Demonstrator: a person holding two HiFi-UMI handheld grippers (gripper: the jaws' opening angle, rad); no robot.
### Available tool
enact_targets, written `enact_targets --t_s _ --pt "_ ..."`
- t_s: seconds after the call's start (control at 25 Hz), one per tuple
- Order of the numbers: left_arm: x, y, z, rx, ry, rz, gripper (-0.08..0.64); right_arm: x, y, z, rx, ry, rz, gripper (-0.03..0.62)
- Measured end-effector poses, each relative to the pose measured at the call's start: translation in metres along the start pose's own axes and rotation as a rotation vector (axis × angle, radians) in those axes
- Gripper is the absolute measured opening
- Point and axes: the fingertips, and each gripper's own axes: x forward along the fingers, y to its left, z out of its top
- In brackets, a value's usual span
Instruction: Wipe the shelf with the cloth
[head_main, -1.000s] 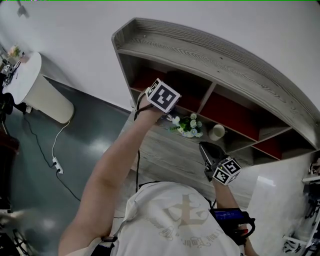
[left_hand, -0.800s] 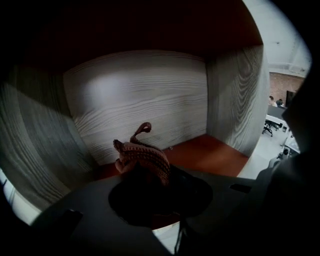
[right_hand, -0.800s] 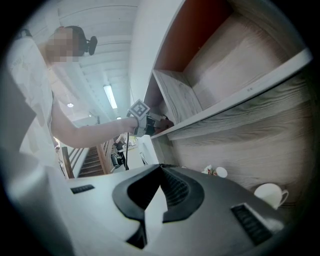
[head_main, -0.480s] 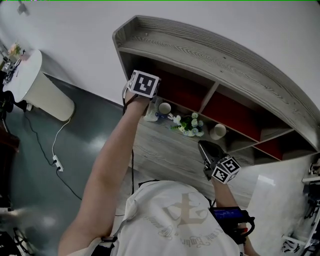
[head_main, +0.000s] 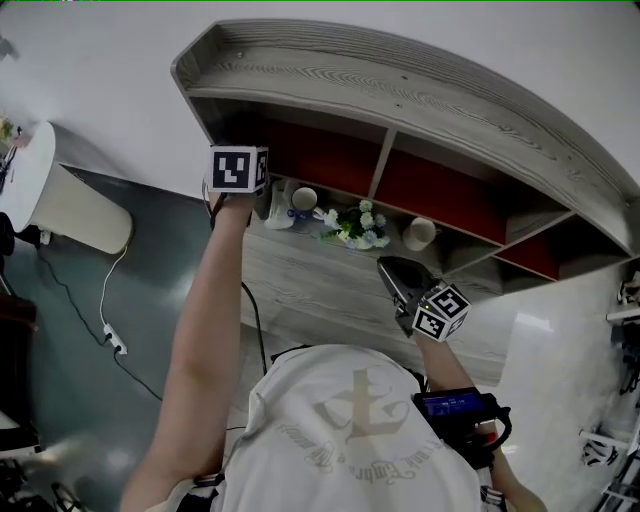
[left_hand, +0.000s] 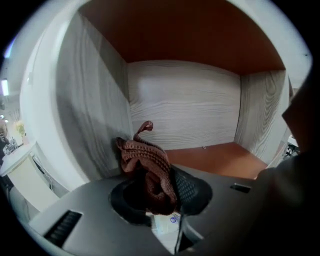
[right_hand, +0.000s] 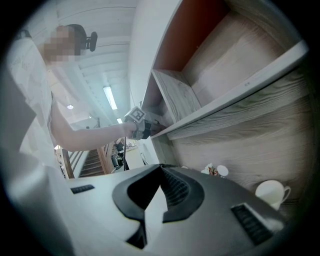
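Note:
A grey wooden shelf (head_main: 400, 80) has red-lined compartments. My left gripper (head_main: 255, 190) reaches into the leftmost upper compartment at its left end. In the left gripper view it (left_hand: 155, 170) is shut on a brown knitted cloth (left_hand: 145, 160), which bunches up against the compartment's grey left wall (left_hand: 95, 115). The red compartment floor (left_hand: 220, 157) stretches to the right. My right gripper (head_main: 388, 266) hangs lower, in front of the lower board, apart from the shelf. Its jaws (right_hand: 160, 172) are shut with nothing between them.
On the lower board stand a white cup (head_main: 304, 198), a small bunch of flowers (head_main: 352, 224) and another white cup (head_main: 420, 233). A round white table (head_main: 40, 190) is at the left. A cable with a power strip (head_main: 110, 335) lies on the floor.
My left gripper has carried the cloth leftward along the upper compartment, from near its middle to its left end. The right gripper has stayed about where it was.

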Motion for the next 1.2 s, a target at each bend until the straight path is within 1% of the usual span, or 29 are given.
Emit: enact_targets --t_s 0.12,0.24,0.36,0.44,0.6,0.76,0.92,1.04,1.2 --pt "-0.013 0.001 -0.008 -0.023 -0.036 0.008 0.091 -0.002 0.003 -0.003 0.002 -0.002 0.004 0.005" --pt "-0.026 0.0 -0.019 -0.063 -0.094 -0.007 0.091 -0.004 0.005 -0.004 0.002 -0.005 0.003 0.005" --pt "-0.04 0.011 -0.034 -0.099 -0.14 -0.002 0.091 0.001 0.005 -0.003 -0.002 -0.013 0.012 0.005" --pt "-0.051 0.014 -0.045 -0.11 -0.162 -0.004 0.092 -0.001 0.011 -0.001 -0.013 -0.014 0.013 0.005" --pt "-0.074 0.007 -0.063 -0.129 -0.233 -0.046 0.092 -0.015 0.021 -0.005 -0.009 -0.006 -0.002 0.005" --pt "-0.096 -0.006 -0.066 -0.155 -0.333 -0.088 0.092 -0.02 0.02 -0.003 -0.006 -0.01 -0.009 0.005" --pt "-0.111 -0.029 -0.075 -0.14 -0.397 -0.15 0.092 -0.023 0.02 -0.004 -0.005 -0.013 -0.016 0.005" --pt "-0.117 -0.05 -0.084 -0.121 -0.429 -0.204 0.092 -0.025 0.019 -0.003 -0.007 -0.019 -0.023 0.005" --pt "-0.125 -0.081 -0.1 -0.107 -0.436 -0.267 0.092 -0.028 0.021 0.0 -0.019 -0.032 -0.023 0.005"
